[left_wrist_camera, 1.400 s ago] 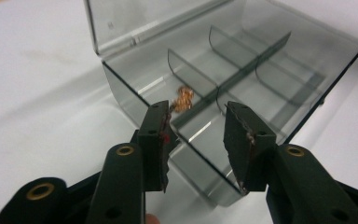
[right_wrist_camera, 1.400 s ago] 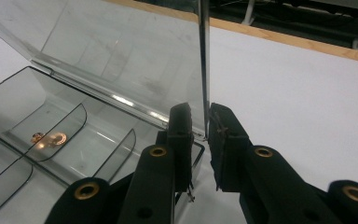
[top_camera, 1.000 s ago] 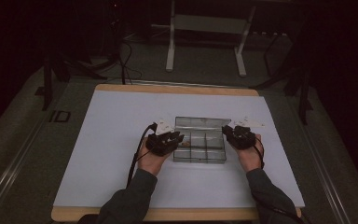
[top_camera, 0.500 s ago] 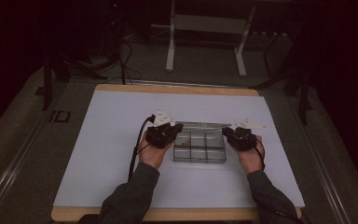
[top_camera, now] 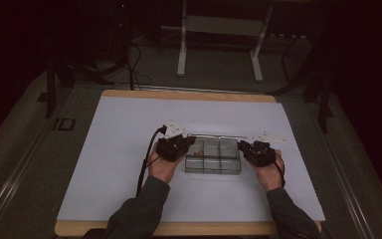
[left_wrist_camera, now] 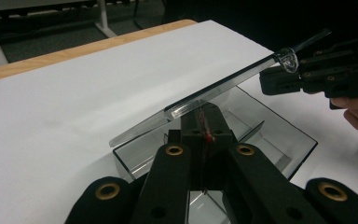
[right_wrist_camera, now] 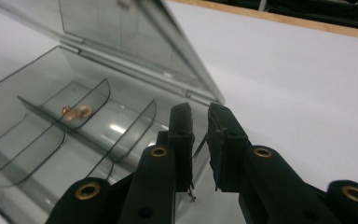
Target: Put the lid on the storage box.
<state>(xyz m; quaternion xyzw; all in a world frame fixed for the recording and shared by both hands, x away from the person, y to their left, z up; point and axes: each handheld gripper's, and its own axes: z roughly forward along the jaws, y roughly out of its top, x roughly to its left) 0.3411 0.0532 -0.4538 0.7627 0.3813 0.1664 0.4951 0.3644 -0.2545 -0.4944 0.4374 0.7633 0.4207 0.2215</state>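
Note:
A clear plastic box (top_camera: 213, 158) with several compartments lies on the white sheet, and its hinged lid (left_wrist_camera: 223, 86) is tilted up. A small copper-coloured piece (right_wrist_camera: 77, 112) lies in one compartment. My left gripper (top_camera: 186, 144) is at the box's left end. Its jaws (left_wrist_camera: 200, 119) are shut, with the tips right under the lid's edge; whether they pinch the lid I cannot tell. My right gripper (top_camera: 243, 147) is at the right end. Its jaws (right_wrist_camera: 200, 119) have just opened a little, leaving a narrow gap by the box's right wall and the lid's corner (right_wrist_camera: 214, 95).
The white sheet (top_camera: 129, 129) covers a wooden table (top_camera: 189, 94). A black cable (top_camera: 144, 164) trails from the left gripper toward the person. Both forearms come in from the front edge. A metal stand (top_camera: 219, 30) is on the floor behind the table.
The left gripper has shifted slightly away from the person along the box's left end. The lid shows less area above the box than a second ago. The right hand has stayed put.

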